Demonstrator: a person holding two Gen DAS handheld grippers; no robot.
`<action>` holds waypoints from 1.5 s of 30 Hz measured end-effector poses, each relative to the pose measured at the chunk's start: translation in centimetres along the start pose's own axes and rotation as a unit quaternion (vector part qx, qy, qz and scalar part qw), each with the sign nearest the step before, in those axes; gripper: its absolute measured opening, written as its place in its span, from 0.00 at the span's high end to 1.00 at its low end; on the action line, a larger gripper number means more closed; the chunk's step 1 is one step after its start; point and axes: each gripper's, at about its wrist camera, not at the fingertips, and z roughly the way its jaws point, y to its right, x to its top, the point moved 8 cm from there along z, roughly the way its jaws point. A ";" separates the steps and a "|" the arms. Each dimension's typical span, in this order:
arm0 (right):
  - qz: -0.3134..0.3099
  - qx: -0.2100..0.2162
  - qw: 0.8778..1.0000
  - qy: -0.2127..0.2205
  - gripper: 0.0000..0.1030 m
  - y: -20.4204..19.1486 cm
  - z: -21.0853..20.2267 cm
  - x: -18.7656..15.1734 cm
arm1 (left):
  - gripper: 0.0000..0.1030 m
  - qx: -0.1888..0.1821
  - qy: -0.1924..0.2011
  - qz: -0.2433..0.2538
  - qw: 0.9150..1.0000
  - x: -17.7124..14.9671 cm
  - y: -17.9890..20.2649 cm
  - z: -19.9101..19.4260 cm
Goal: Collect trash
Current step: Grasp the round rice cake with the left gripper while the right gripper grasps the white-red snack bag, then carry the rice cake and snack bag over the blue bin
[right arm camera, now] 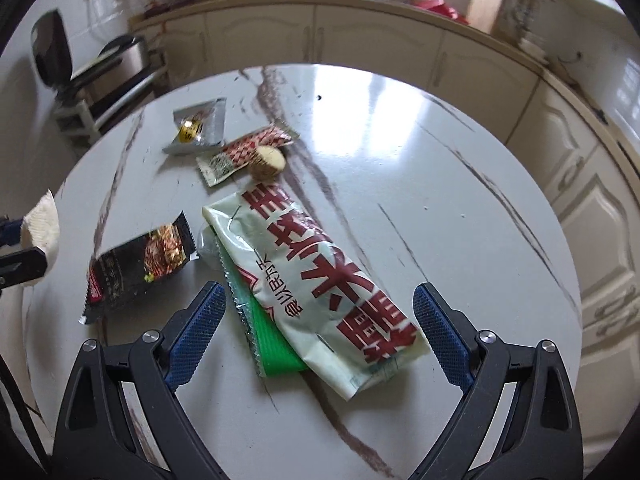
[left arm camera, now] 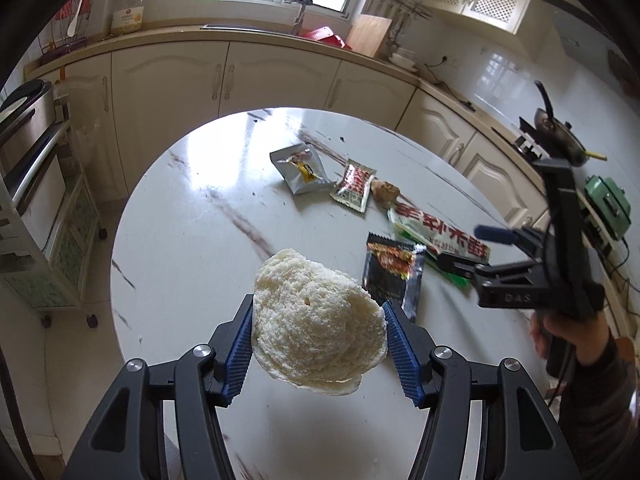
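The left gripper (left arm camera: 318,334) grips a pale, crumbly, porous chunk of bread (left arm camera: 318,322) between ribbed blue pads, lifted clear of the glossy round marble-veined table (left arm camera: 192,208). The right gripper (right arm camera: 316,334) hangs wide open and empty over a long crinkled white-and-green wrapper with red lettering (right arm camera: 320,276), likely the next pickup. Beyond lie a black foil packet (right arm camera: 140,266), a red-checked sachet (right arm camera: 244,152) and a silver pouch (right arm camera: 200,126), uncollected.
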 end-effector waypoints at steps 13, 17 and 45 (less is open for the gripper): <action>-0.012 0.052 0.998 -0.027 0.33 -0.6 0.3 -1.3 | 0.45 -0.014 -0.007 0.000 1.000 -0.6 0.6 -1.0; 0.018 0.060 0.998 -0.007 0.37 -0.1 -0.5 -2.0 | 0.45 -0.018 -0.009 0.002 1.000 -0.7 0.8 -1.3; 0.108 0.095 0.985 0.094 0.43 -4.2 -8.6 -3.4 | 0.45 -0.026 0.025 -0.018 0.999 -2.3 -0.4 -7.6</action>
